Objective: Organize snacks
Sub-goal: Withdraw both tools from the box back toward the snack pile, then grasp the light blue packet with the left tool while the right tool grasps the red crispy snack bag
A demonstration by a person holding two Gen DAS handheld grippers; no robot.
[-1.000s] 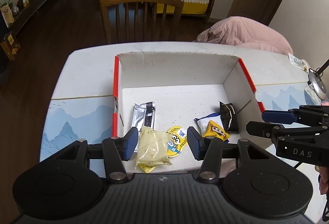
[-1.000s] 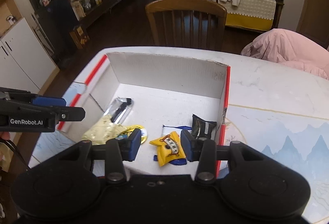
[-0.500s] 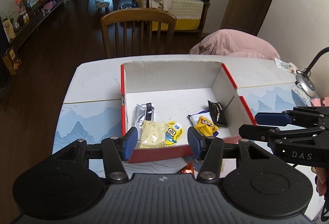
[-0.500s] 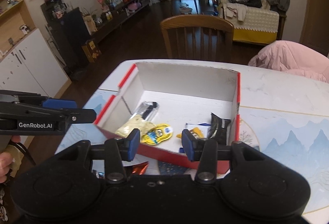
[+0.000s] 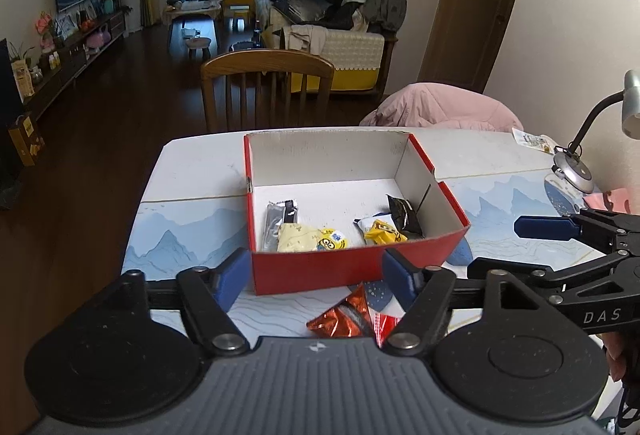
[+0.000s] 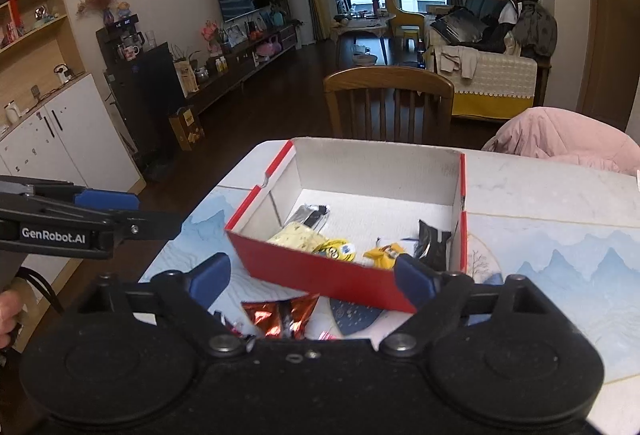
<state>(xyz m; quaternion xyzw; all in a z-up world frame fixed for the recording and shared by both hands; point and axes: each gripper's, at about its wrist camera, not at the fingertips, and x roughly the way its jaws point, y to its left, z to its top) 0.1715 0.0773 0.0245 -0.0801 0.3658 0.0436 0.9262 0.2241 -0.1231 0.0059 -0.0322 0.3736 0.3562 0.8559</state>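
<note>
A red cardboard box point(image 5: 352, 269) point(image 6: 316, 269) with a white inside sits on the table. In it lie a silver packet point(image 5: 276, 221), a pale yellow packet point(image 5: 298, 237) point(image 6: 294, 235), a yellow cartoon packet point(image 5: 332, 241), an orange-yellow packet point(image 5: 384, 231) point(image 6: 386, 251) and a black packet point(image 5: 402, 215) point(image 6: 432, 239). A shiny red-orange foil packet point(image 5: 342, 319) point(image 6: 280, 315) lies on the table in front of the box. My left gripper point(image 5: 314, 281) hangs near the box's front wall, jaws opening, nothing held. My right gripper point(image 6: 312, 277) is likewise opening and empty.
A wooden chair point(image 5: 266, 91) stands at the table's far side. A pink cloth heap point(image 5: 440, 109) lies at the far right. A desk lamp point(image 5: 572, 171) stands at the right edge. Another red wrapper point(image 5: 386, 325) lies beside the foil packet.
Both grippers have pulled back and up out of the box, leaving the packets inside, and their jaws have spread wider. The foil packet has come into view.
</note>
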